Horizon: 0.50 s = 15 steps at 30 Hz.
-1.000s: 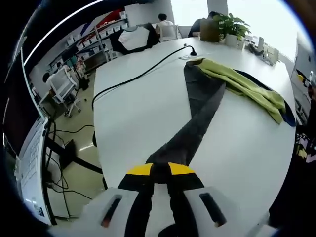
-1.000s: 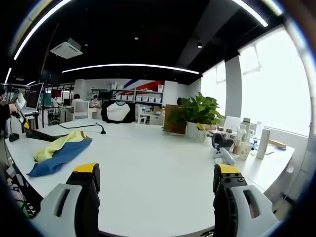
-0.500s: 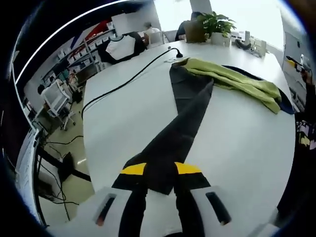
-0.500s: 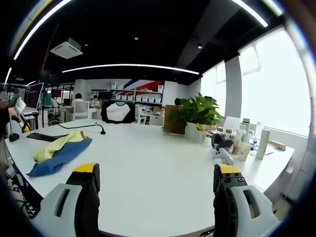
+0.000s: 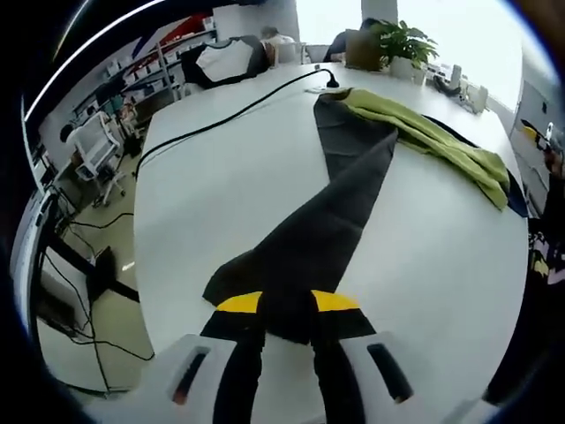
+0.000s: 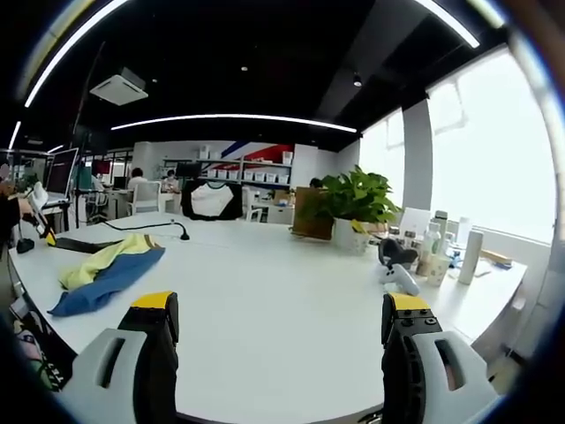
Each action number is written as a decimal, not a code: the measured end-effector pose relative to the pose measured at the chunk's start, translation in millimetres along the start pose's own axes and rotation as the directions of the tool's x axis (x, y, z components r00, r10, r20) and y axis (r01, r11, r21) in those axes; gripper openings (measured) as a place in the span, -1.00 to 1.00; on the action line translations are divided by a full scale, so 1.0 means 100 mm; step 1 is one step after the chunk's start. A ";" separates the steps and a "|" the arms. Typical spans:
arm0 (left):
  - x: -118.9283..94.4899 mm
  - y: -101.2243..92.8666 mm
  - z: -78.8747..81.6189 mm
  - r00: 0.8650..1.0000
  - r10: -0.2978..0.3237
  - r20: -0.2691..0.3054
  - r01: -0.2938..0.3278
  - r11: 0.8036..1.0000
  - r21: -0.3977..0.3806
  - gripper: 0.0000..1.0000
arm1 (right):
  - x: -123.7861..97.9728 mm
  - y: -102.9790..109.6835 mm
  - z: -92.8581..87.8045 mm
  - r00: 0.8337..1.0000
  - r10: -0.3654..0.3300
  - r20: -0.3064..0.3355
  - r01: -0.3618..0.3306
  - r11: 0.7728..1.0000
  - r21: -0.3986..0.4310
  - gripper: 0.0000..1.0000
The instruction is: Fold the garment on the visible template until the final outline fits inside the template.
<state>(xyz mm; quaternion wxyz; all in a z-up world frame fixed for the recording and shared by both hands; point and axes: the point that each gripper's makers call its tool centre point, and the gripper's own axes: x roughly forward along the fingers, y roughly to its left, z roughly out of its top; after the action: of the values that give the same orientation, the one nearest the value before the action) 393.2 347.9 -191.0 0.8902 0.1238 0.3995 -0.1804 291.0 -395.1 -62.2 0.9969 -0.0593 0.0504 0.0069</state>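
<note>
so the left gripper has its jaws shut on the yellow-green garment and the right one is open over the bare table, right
Not quite. In the left gripper view, the left gripper has its jaws shut on the black cloth, not the yellow-green garment, which lies farther along the white table with nothing holding it. The rest stands: the right gripper is open over bare table in the right gripper view.

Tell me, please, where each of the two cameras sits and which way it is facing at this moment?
Left gripper view: rides the left gripper, looking down along the white table; its jaws pinch the black cloth.
Right gripper view: rides the right gripper, looking level across the table toward a potted plant; jaws apart, empty.
Shared: the yellow-green garment and black cable.
</note>
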 end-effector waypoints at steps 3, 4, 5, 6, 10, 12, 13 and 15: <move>0.02 -0.03 0.00 1.000 -0.024 -0.001 0.024 0.999 -0.033 -0.69 | -0.01 -0.05 0.00 1.000 -0.015 -0.001 0.015 1.000 0.003 0.97; 0.03 -0.07 0.00 0.999 -0.041 -0.003 0.041 0.998 -0.050 -0.76 | -0.01 -0.05 0.00 1.000 -0.017 0.000 0.017 1.000 0.003 0.97; 0.03 -0.05 0.01 1.000 -0.028 -0.001 0.027 0.999 -0.041 -0.77 | -0.02 -0.05 0.00 1.000 -0.018 0.000 0.018 1.000 0.002 0.97; 0.03 -0.06 0.01 1.000 -0.019 -0.004 0.018 0.999 -0.030 -0.79 | -0.01 -0.05 0.00 1.000 -0.019 0.000 0.019 1.000 0.001 0.97; 0.03 -0.09 0.01 1.000 -0.003 -0.006 0.003 0.999 -0.035 -0.98 | 0.00 -0.03 -0.02 1.000 -0.005 -0.004 0.005 1.000 0.007 0.97; 0.03 -0.10 0.01 1.000 0.006 -0.017 -0.006 0.999 -0.043 -0.98 | 0.01 -0.02 -0.03 1.000 -0.001 -0.005 0.001 1.000 0.009 0.97; 0.03 -0.11 0.01 1.000 0.007 -0.019 -0.007 0.999 -0.043 -0.98 | 0.00 -0.02 -0.03 1.000 -0.002 -0.004 0.002 1.000 0.009 0.97; 0.03 -0.09 0.01 0.999 0.018 -0.027 -0.019 1.000 -0.021 -0.99 | 0.00 -0.03 -0.03 1.000 -0.005 -0.003 0.005 1.000 0.009 0.97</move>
<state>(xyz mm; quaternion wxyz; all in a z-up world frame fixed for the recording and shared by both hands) 391.2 338.5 -193.1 0.8878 0.1206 0.4119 -0.1663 290.8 -398.7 -64.4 0.9971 -0.0549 0.0517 0.0041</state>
